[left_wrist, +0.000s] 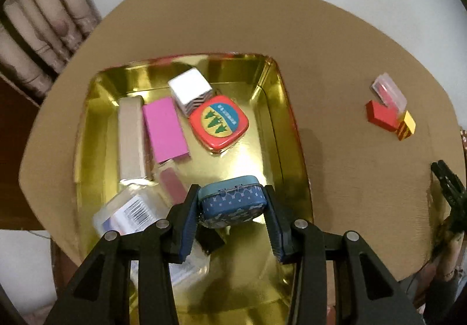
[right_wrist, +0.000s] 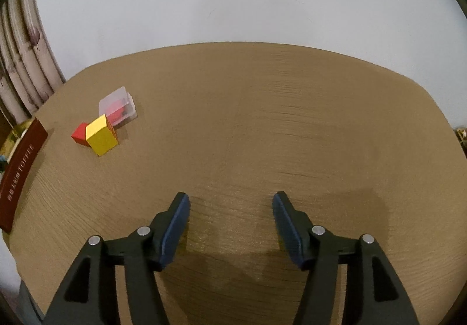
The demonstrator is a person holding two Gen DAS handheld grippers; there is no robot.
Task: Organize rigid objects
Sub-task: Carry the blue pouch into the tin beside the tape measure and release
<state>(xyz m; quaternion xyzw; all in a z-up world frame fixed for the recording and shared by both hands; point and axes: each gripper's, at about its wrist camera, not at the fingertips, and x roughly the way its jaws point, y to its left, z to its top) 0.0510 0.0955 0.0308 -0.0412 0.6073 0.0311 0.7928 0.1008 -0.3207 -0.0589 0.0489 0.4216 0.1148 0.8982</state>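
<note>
My left gripper is shut on a small blue tin and holds it above the near end of a gold tray. Inside the tray lie a red round-cornered tin, a pink box, a beige box, a white cube and a clear plastic box with a barcode. My right gripper is open over bare wood, with nothing between its fingers. To its far left sit a yellow block, a red block and a clear case.
The round wooden table stands against a pale wall. A dark red tray wall with lettering is at the left edge of the right wrist view. In the left wrist view the other gripper's black tip shows at the right edge. Curtains hang at the left.
</note>
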